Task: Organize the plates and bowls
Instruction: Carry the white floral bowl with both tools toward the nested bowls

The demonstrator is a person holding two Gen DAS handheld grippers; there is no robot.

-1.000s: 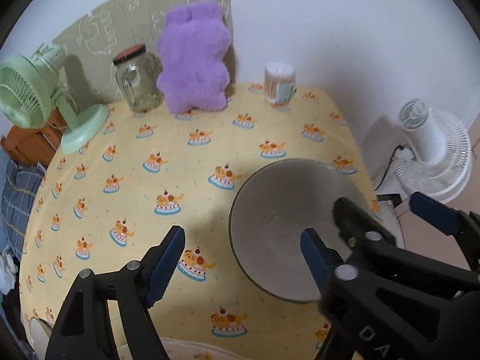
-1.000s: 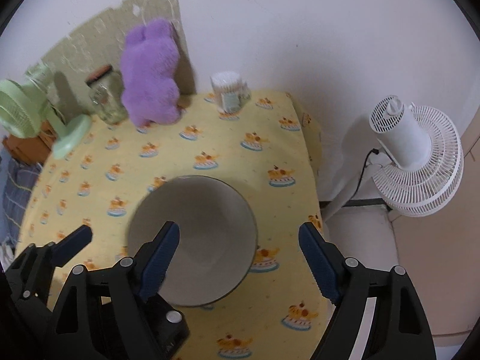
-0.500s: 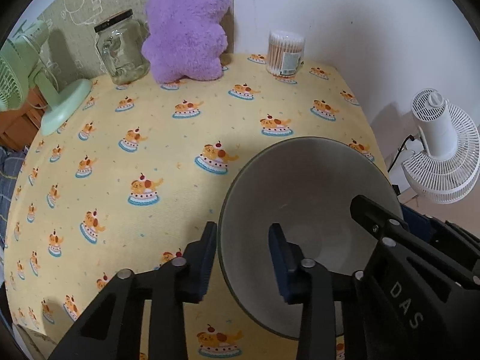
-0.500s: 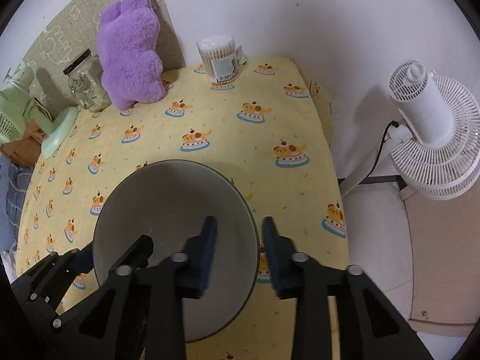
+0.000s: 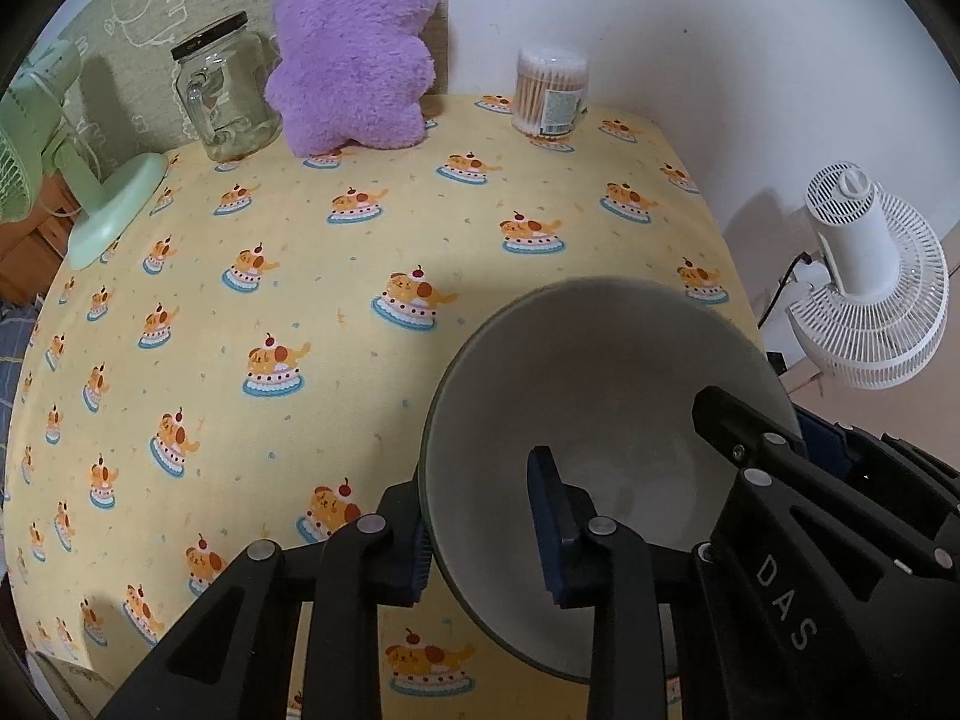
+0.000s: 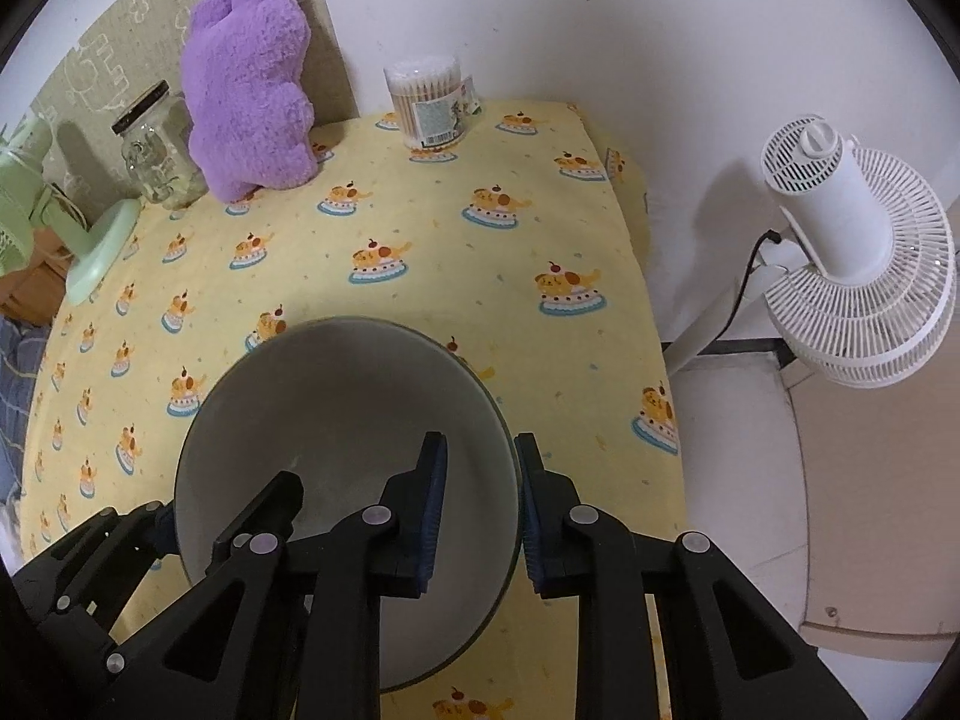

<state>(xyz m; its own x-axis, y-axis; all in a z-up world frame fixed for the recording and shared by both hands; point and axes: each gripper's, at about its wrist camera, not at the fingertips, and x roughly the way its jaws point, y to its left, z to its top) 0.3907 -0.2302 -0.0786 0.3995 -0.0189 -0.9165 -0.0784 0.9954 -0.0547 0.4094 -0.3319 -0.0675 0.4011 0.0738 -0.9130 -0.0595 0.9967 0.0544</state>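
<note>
Each gripper (image 5: 480,516) (image 6: 477,510) is black plastic with blue pads, silver pivot screws, and seemingly "DAS" lettering.

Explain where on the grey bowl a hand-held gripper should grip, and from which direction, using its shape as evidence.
Grip the thin rim of the grey bowl, coming steeply down from above, one finger inside and one outside. The bowl sits upright and open, with flaring walls too wide to span. The left hand-held gripper and right hand-held gripper already pinch opposite rim sides this way.

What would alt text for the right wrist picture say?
Two black grippers clamp opposite sides of a grey bowl on a yellow cartoon-print tablecloth. Behind stand a purple plush toy, a glass jar and a tub of cotton swabs.
</note>
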